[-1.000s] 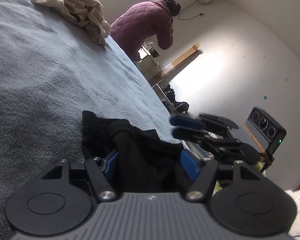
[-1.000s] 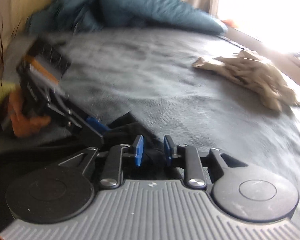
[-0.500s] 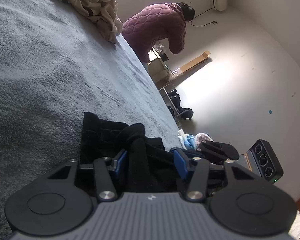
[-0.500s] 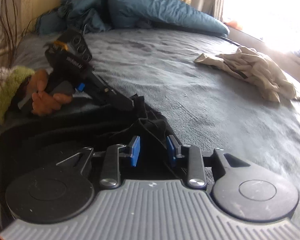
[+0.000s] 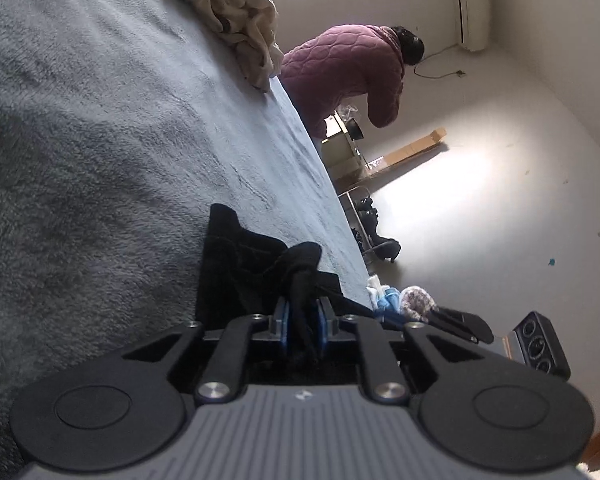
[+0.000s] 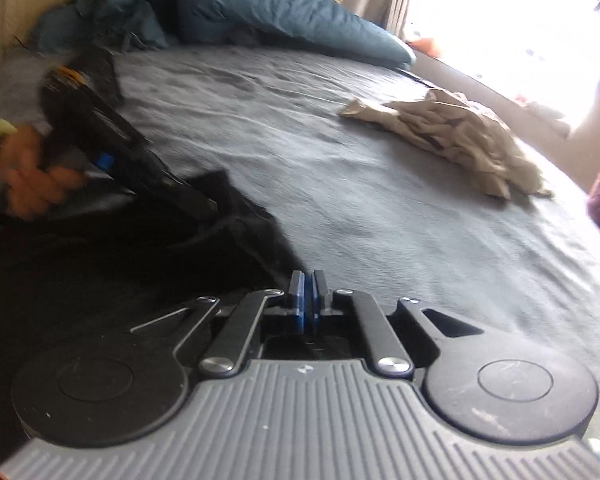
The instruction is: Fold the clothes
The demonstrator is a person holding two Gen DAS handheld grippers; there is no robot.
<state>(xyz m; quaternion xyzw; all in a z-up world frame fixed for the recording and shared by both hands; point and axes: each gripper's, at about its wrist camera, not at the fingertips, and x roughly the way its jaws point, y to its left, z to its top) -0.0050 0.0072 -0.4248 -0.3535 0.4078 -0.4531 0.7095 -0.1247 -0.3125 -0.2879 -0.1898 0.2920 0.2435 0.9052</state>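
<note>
A black garment (image 5: 240, 264) lies bunched at the near edge of the grey bed (image 5: 100, 140). My left gripper (image 5: 302, 318) has a raised fold of it between its blue pads, and its jaws are closing on that fold. In the right wrist view the same black garment (image 6: 140, 264) spreads to the left. Its edge runs into my right gripper (image 6: 309, 300), whose blue pads are shut together on it. The blurred left gripper (image 6: 208, 208), held by a hand (image 6: 32, 184), bites the cloth further back. A finger of the right gripper (image 5: 460, 320) shows beside the left one.
A crumpled beige garment (image 6: 460, 140) lies on the far side of the bed. Teal bedding (image 6: 260, 4) is heaped at the head. A person in a maroon quilted jacket (image 5: 352, 68) bends beside the bed. A black device with dials (image 5: 540, 348) sits off the bed's edge.
The left jaws went from wide apart to pinching the black fold. The right jaws closed together at the garment's edge. The left view has rolled slightly.
</note>
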